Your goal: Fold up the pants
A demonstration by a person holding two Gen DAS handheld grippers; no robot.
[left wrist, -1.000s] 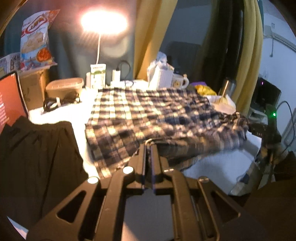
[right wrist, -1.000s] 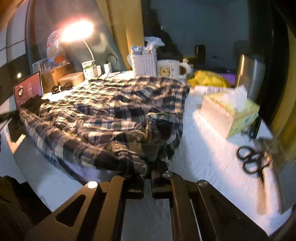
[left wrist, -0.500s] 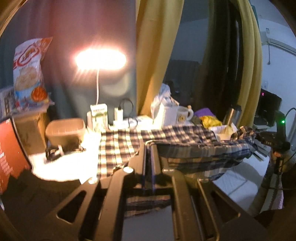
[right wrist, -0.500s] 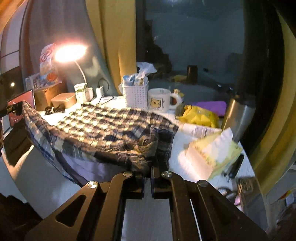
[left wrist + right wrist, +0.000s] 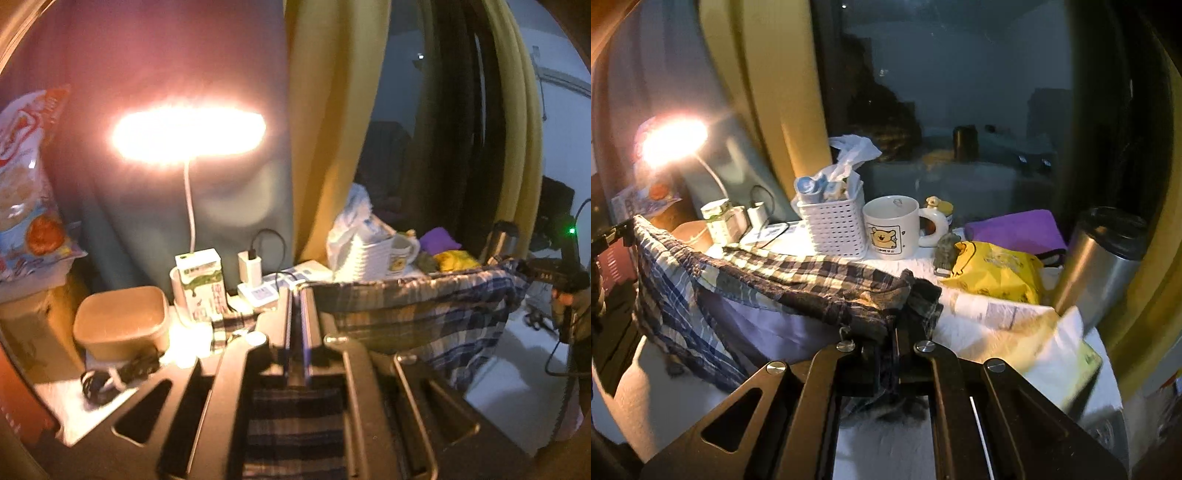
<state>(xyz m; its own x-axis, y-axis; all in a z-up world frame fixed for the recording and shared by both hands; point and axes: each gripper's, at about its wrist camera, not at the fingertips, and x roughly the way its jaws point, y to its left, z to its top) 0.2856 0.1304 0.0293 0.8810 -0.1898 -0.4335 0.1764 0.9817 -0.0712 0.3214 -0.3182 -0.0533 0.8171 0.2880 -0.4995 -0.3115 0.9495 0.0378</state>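
The plaid pants [image 5: 436, 314] hang stretched in the air between my two grippers, above the white table. My left gripper [image 5: 295, 295] is shut on one corner of the pants' edge. In the right wrist view the pants [image 5: 798, 280] sag from the left gripper at far left across to my right gripper [image 5: 890, 332], which is shut on the other bunched corner. The lower part drapes down toward the table [image 5: 886, 450]. The right gripper also shows at the far right of the left wrist view [image 5: 532, 269].
A lit desk lamp [image 5: 188, 133], a carton [image 5: 201, 288], a charger [image 5: 251, 266] and a tan lidded box [image 5: 122, 317] stand at the back left. A white basket [image 5: 834, 229], a bear mug [image 5: 892, 227], a yellow bag [image 5: 993, 273], a steel tumbler [image 5: 1100, 258] and a tissue box [image 5: 1067, 354] crowd the back right.
Both grippers have risen, lifting the pants' held edge off the table. The cloth went from lying spread out to hanging stretched between them, carried toward the back of the table.
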